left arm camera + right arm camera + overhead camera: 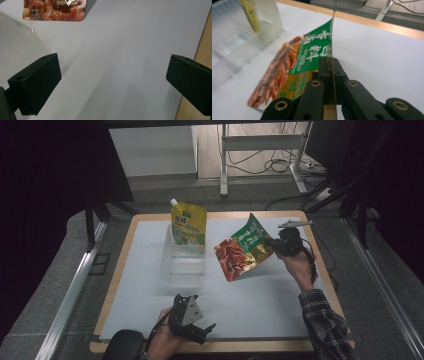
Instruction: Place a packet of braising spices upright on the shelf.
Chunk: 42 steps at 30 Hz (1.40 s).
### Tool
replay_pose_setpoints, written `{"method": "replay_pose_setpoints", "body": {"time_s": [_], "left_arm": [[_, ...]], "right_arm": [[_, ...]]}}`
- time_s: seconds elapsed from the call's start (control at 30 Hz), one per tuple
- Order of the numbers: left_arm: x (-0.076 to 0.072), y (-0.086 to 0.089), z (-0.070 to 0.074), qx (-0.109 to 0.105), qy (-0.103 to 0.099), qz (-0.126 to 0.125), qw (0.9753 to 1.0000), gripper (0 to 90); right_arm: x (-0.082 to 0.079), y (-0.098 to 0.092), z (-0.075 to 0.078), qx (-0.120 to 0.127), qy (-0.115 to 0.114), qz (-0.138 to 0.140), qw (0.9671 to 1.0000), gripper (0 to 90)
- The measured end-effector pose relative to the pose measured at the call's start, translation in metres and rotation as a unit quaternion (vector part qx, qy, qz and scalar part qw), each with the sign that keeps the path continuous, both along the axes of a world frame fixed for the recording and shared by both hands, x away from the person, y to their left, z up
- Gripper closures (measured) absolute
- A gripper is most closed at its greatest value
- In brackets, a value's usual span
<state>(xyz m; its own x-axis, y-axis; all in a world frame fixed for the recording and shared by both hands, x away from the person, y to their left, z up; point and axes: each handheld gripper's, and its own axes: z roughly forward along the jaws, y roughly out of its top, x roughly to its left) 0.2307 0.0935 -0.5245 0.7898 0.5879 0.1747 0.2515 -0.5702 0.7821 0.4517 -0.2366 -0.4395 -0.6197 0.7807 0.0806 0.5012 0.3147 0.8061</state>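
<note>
A green and red food pouch [242,251] hangs tilted above the white mat, right of centre; my right gripper [276,243] is shut on its right edge. In the right gripper view the pouch [299,62] stands edge-on, pinched between the closed jaws [329,67]. A yellow spouted pouch [189,225] stands upright at the far end of a clear plastic bin [184,261]. My left gripper [207,330] rests open near the mat's front edge, nothing between its fingers [37,82]. The left gripper view shows the red pouch's lower corner [55,11] and the bin's rim [17,23].
The white mat [250,305] covers a wooden table whose edge [320,265] shows on all sides. A metal frame with cables [260,155] stands on the floor beyond the table. Rails [70,290] run along both sides.
</note>
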Motion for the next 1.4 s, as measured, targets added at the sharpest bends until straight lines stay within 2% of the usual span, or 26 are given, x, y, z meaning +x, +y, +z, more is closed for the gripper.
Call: {"method": "replay_pose_setpoints", "body": {"time_s": [0.2, 0.37, 0.73, 0.8, 0.93, 1.17, 1.4], "left_arm": [[0.0, 0.001, 0.001, -0.003, -0.003, 0.002, 1.0, 0.0], [0.0, 0.001, 0.001, -0.003, -0.004, 0.0, 1.0, 0.0], [-0.001, 0.001, 0.001, -0.003, -0.005, 0.0, 1.0, 0.0], [-0.001, 0.0, 0.001, -0.003, -0.006, -0.001, 1.0, 0.0], [-0.001, 0.0, 0.001, -0.002, -0.006, -0.001, 1.0, 0.0], [-0.002, -0.001, 0.001, -0.003, -0.006, -0.002, 1.0, 0.0], [-0.002, -0.001, 0.001, 0.0, -0.006, -0.004, 1.0, 0.0]], "right_arm": [[-0.004, 0.007, 0.015, 0.016, -0.004, 0.015, 0.9998, 89.1], [-0.007, 0.022, 0.031, 0.012, -0.015, 0.034, 0.9992, 89.1], [-0.011, 0.05, 0.055, 0.007, -0.027, 0.067, 0.9974, 89.2], [-0.013, 0.057, 0.063, 0.001, -0.032, 0.084, 0.996, 89.3], [-0.017, 0.065, 0.072, -0.005, -0.038, 0.099, 0.9943, 89.3], [-0.022, 0.072, 0.082, -0.021, -0.05, 0.107, 0.9928, 89.4], [-0.024, 0.069, 0.093, -0.017, -0.056, 0.109, 0.9924, 89.4]]}}
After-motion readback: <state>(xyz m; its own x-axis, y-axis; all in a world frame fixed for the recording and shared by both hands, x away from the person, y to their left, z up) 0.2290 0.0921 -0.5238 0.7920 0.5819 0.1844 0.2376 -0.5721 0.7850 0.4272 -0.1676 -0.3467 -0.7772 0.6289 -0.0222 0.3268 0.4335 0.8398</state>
